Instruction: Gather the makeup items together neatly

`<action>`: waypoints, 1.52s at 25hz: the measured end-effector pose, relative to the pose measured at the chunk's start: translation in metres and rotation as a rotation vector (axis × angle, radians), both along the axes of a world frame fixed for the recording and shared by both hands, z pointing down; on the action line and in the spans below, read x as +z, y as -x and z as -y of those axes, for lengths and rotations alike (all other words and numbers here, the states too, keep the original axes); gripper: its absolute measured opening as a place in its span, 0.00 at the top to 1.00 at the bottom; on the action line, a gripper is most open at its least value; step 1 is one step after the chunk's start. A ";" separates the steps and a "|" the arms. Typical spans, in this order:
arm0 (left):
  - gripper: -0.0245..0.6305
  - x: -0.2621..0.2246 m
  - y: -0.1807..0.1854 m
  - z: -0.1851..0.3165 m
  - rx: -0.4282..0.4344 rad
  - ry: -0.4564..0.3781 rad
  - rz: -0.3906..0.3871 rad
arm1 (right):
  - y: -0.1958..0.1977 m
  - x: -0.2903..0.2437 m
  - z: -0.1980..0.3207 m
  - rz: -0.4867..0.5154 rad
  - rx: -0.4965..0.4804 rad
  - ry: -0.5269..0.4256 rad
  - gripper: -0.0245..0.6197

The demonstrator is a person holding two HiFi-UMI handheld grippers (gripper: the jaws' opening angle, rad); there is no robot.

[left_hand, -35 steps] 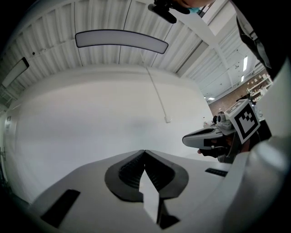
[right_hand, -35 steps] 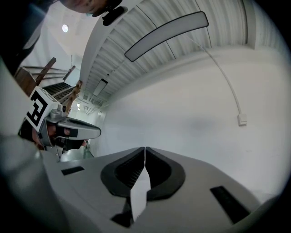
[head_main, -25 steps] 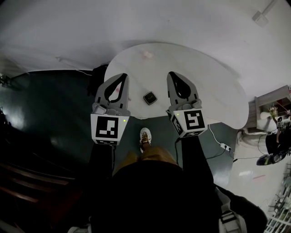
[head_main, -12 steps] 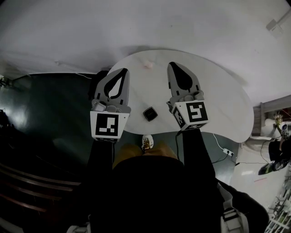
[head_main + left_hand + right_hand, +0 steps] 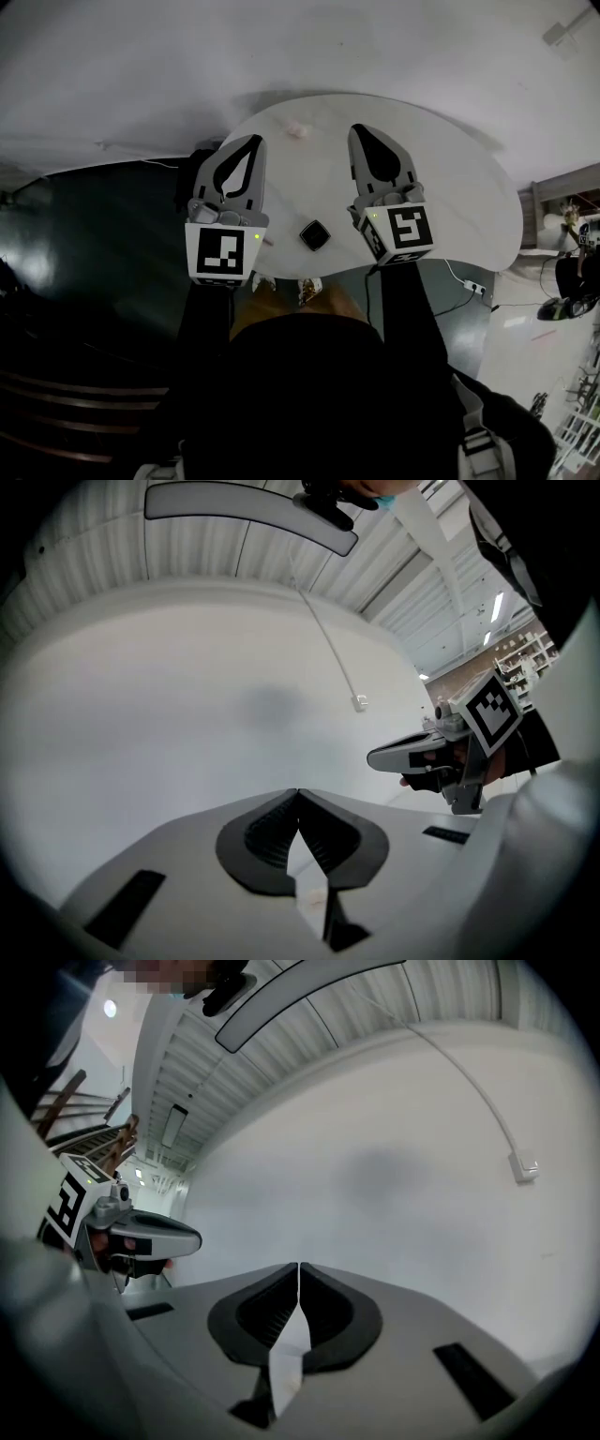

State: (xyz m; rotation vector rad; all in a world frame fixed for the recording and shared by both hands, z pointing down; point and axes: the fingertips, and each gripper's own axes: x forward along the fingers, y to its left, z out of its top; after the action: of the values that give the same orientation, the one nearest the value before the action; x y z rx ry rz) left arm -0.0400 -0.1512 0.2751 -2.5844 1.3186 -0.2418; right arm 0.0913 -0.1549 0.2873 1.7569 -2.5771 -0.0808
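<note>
A small black square compact (image 5: 316,234) lies on the white rounded table (image 5: 450,197), near its front edge and between my two grippers. A small pink item (image 5: 298,130) sits at the far side of the table. My left gripper (image 5: 254,141) is held over the table's left part, jaws shut and empty. My right gripper (image 5: 360,130) hangs over the middle, also shut with nothing in it. Both gripper views look up at the wall: the left gripper (image 5: 298,793) sees the right one beside it, and the right gripper (image 5: 298,1266) sees the left one.
Dark floor (image 5: 103,244) lies left of the table. A power strip with a cable (image 5: 473,289) is on the floor at the right, with shelving (image 5: 572,225) beyond it. The person's shoes (image 5: 307,287) are at the table's front edge. A wall socket (image 5: 522,1166) hangs on a cable.
The person has stepped up to the table. Both grippers have moved forward over the tabletop, and the black compact now lies closer between them. Both jaws stay shut.
</note>
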 end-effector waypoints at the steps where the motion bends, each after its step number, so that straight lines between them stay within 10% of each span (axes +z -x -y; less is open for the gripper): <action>1: 0.94 -0.002 0.001 0.001 0.017 0.002 -0.005 | 0.000 0.000 0.000 0.002 0.014 0.005 0.92; 9: 0.94 0.005 0.001 -0.001 0.137 -0.003 -0.004 | 0.026 0.022 -0.005 -0.062 -0.007 0.080 0.92; 25: 0.94 0.031 -0.004 -0.007 0.198 0.051 -0.013 | 0.066 0.287 -0.084 -0.283 -0.237 0.813 0.53; 38: 0.94 0.046 0.009 0.004 0.144 0.113 -0.043 | 0.061 0.371 -0.123 -0.329 -0.220 1.046 0.47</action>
State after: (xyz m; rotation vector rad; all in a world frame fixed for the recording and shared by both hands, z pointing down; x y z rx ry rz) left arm -0.0495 -0.1553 0.3214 -2.7788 1.1563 -0.2434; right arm 0.0302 -0.0321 0.6587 0.9593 -1.9348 0.7514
